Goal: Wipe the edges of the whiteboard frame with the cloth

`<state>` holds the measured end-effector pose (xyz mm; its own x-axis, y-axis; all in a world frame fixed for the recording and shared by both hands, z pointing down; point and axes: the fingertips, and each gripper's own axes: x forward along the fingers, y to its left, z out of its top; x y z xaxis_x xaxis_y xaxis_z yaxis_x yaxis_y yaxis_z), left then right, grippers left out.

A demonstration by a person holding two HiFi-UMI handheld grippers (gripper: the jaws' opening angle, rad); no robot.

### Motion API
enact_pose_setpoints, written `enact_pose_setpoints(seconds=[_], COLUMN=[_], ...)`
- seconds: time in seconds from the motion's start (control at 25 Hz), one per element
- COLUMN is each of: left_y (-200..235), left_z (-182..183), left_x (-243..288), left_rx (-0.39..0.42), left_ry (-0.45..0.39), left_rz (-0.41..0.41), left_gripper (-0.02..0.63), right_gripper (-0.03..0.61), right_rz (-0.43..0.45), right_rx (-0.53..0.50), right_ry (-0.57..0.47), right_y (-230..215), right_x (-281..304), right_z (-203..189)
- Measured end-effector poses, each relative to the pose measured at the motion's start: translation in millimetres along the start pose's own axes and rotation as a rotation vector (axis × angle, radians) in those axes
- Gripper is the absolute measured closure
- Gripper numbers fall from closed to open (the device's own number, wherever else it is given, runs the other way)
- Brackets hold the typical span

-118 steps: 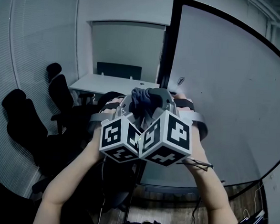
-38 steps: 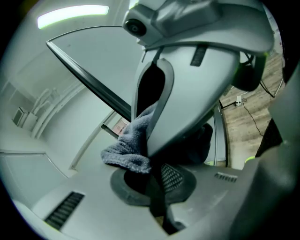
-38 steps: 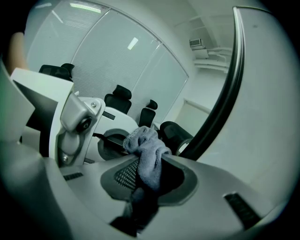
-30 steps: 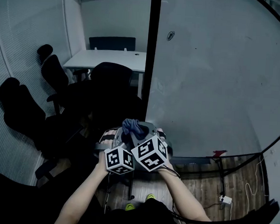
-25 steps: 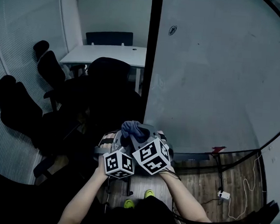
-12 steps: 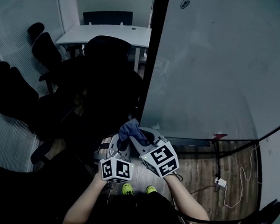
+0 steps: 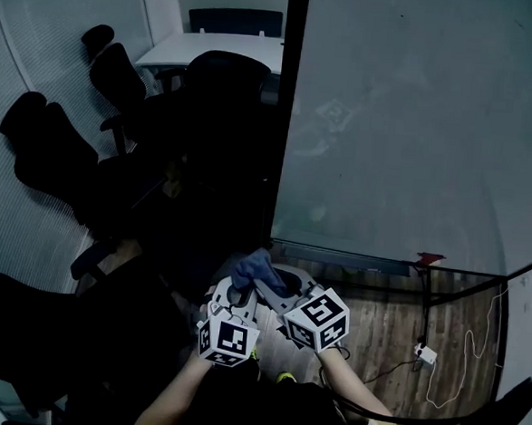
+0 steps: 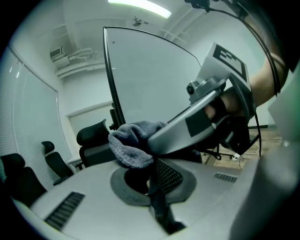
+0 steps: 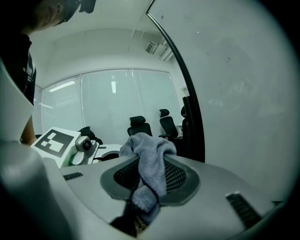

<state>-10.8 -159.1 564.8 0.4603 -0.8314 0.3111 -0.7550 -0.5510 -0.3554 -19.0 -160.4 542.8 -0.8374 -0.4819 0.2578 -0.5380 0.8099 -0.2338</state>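
both grippers have dropped down the left upright of the whiteboard frame, from about mid-height to its foot. head cam has tipped down with them. the cloth now sits just past the jaw tips, beside the lower-left corner where the upright meets the bottom rail. my read: the left-edge pass is about done and the bottom rail is next.

right gripper: jaws pinching the cloth, with a bunch above the tips and a tail hanging down between them. left gripper: jaws pressed together, cloth bunched at their tips, right gripper's jaw lying across it.

unclear:
- there's a dark strip in the left jaws' seam. can't tell if it's cloth, so can't say the left jaws share the grip.
- no view shows whether the cloth touches the frame.
- the top and right frame edges are cut off in head view.
- chairs left of the jaws are near-black, no detail.
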Motion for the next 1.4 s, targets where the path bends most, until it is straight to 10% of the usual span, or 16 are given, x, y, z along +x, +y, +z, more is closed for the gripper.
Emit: enact_pose_setpoints(seconds=[0.84, 1.4], left_y=[-110.9, -128.2], left_z=[32.8, 29.4], left_x=[-59.0, -71.9], left_rx=[-0.142, -0.211], left_ry=[0.024, 0.020], left_rz=[0.168, 0.135], left_gripper=[0.598, 0.600], right_gripper=[0.482, 0.482], right_rz=[0.158, 0.116], right_rx=[-0.118, -0.107], right_ry=[-0.064, -0.054], right_y=[57.2, 69.3], right_x=[-117.9, -130.8], right_z=[-31.4, -43.8])
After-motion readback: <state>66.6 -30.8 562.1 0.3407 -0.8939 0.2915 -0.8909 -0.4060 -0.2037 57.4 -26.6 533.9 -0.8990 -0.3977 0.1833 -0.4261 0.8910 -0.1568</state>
